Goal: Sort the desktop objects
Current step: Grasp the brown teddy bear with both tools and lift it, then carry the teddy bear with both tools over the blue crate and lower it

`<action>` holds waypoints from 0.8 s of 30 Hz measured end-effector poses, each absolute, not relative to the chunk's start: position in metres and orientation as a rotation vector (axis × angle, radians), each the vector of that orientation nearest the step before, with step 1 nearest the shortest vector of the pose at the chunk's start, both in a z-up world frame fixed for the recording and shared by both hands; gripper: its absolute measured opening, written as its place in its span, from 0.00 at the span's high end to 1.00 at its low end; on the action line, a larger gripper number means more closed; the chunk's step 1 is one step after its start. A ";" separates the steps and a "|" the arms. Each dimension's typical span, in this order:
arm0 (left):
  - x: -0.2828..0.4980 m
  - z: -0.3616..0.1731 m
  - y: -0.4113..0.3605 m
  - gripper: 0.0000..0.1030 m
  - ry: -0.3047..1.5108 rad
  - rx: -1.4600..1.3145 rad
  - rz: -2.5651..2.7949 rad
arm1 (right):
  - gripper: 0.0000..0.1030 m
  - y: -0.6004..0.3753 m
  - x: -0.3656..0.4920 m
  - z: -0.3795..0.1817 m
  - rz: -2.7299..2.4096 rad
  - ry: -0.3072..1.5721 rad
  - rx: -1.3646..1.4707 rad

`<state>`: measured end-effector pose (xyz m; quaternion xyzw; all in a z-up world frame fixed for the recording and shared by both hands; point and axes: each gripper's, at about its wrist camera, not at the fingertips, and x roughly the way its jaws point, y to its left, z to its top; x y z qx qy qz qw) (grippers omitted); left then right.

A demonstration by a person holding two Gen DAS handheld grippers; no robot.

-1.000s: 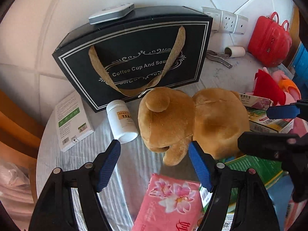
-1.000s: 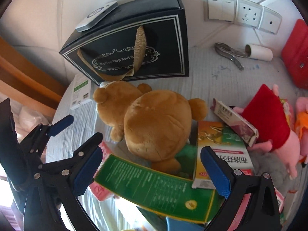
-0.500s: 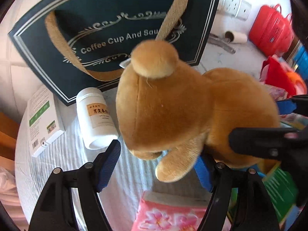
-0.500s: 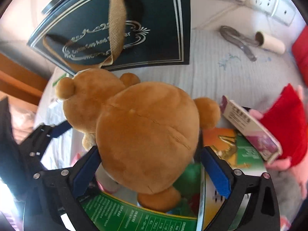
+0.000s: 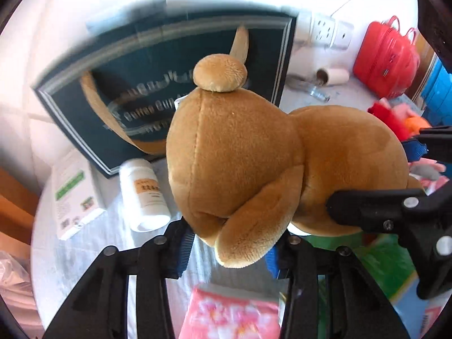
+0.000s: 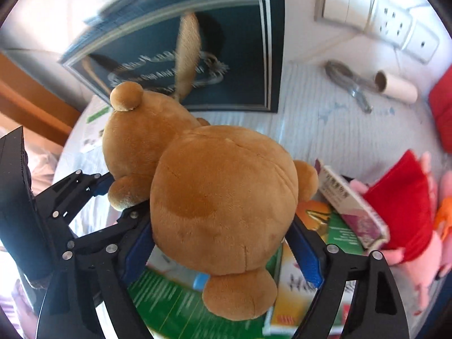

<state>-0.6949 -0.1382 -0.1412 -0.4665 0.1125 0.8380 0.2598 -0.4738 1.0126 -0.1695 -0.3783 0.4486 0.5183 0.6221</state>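
The brown plush bear (image 5: 254, 155) lay between both sets of jaws above the cluttered surface (image 6: 310, 118). The left gripper (image 5: 227, 250) was closing, its blue pads pinching the bear's arm under the head. The right gripper (image 6: 223, 243) was also closing, its pads pressed against either side of the round body. A dark gift bag (image 6: 226, 42) stood behind.
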 end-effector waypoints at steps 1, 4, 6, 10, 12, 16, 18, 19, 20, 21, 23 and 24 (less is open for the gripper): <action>-0.688 -0.131 -0.141 0.60 0.312 -1.243 2.288 | 0.16 1.008 -0.478 -0.160 1.205 1.012 -0.871; -0.666 -0.099 -0.151 0.60 0.312 -1.194 2.322 | 0.16 0.989 -0.486 -0.132 1.248 0.971 -0.862; -0.649 -0.077 -0.155 0.60 0.316 -1.162 2.343 | 0.16 0.977 -0.493 -0.115 1.269 0.940 -0.858; -0.612 -0.032 -0.158 0.60 0.335 -1.087 2.387 | 0.16 0.946 -0.507 -0.073 1.308 0.874 -0.843; -0.593 -0.010 -0.155 0.60 0.349 -1.054 2.404 | 0.16 0.923 -0.514 -0.051 1.321 0.841 -0.830; -0.552 0.030 -0.139 0.60 0.377 -0.998 2.427 | 0.16 0.877 -0.518 -0.008 1.331 0.788 -0.801; -0.529 0.047 -0.128 0.60 0.386 -0.980 2.432 | 0.16 0.852 -0.516 0.009 1.332 0.769 -0.785; -0.516 0.055 -0.123 0.60 0.390 -0.970 2.431 | 0.16 0.840 -0.514 0.019 1.329 0.765 -0.780; -0.504 0.064 -0.116 0.60 0.392 -0.958 2.429 | 0.16 0.827 -0.513 0.027 1.326 0.763 -0.772; -0.492 0.072 -0.109 0.60 0.395 -0.940 2.427 | 0.16 0.812 -0.509 0.036 1.325 0.758 -0.764; -0.468 0.088 -0.086 0.60 0.405 -0.908 2.417 | 0.16 0.786 -0.498 0.050 1.323 0.749 -0.745; -0.456 0.094 -0.076 0.60 0.414 -0.892 2.410 | 0.16 0.773 -0.492 0.057 1.320 0.748 -0.733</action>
